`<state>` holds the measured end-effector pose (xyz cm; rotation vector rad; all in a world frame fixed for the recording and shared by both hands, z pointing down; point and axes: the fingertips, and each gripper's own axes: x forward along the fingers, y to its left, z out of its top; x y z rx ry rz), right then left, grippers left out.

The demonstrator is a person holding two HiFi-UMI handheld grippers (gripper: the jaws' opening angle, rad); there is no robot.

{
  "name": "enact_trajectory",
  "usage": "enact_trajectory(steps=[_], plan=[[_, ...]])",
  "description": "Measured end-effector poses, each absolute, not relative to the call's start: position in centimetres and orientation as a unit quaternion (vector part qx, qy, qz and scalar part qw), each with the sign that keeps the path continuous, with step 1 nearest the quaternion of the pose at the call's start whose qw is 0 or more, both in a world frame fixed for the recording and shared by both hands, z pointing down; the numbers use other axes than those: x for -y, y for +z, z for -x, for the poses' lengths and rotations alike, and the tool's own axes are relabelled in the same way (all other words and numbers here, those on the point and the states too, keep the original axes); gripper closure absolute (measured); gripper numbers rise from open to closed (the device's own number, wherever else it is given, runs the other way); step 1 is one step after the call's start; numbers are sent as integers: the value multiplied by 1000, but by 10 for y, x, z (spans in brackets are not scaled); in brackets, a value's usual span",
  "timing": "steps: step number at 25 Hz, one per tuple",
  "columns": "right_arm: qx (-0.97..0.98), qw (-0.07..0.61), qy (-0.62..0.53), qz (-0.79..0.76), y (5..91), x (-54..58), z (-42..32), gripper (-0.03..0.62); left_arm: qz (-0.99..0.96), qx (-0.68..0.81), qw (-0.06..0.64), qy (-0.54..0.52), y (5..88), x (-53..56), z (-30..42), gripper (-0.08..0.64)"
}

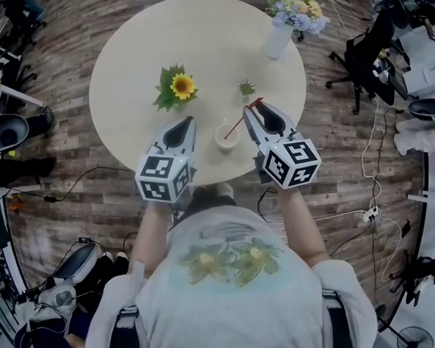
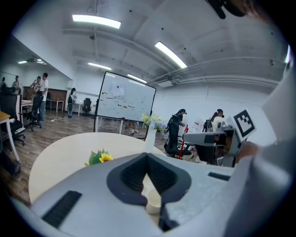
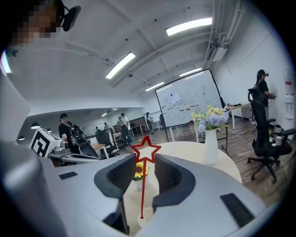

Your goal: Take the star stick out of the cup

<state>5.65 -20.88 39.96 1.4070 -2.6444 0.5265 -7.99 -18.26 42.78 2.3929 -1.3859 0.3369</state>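
Note:
A small white cup [image 1: 227, 137] stands near the front edge of the round beige table [image 1: 136, 62]. A thin red star stick [image 1: 239, 123] leans out of it, up and to the right. My right gripper [image 1: 252, 109] holds the stick's top. In the right gripper view the red star sits between the jaw tips of the right gripper [image 3: 145, 162], its side points against them. The stick [image 3: 144, 185] runs down into the cup [image 3: 138, 224]. My left gripper [image 1: 182, 123] hovers just left of the cup, shut and empty. In its own view the left gripper [image 2: 148, 157] shows the cup [image 2: 153, 201] below the jaws.
A potted sunflower [image 1: 181, 86] and a tiny green plant [image 1: 246, 88] stand behind the cup. A white vase of flowers [image 1: 277, 37] is at the table's far right. Office chairs [image 1: 368, 61] and floor cables [image 1: 370, 208] surround the table.

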Motion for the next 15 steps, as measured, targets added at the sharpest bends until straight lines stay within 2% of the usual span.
enact_trajectory(steps=[15], plan=[[864,69,195,-460,415,180,-48,457,-855,470,180,122,431,173,69,557]])
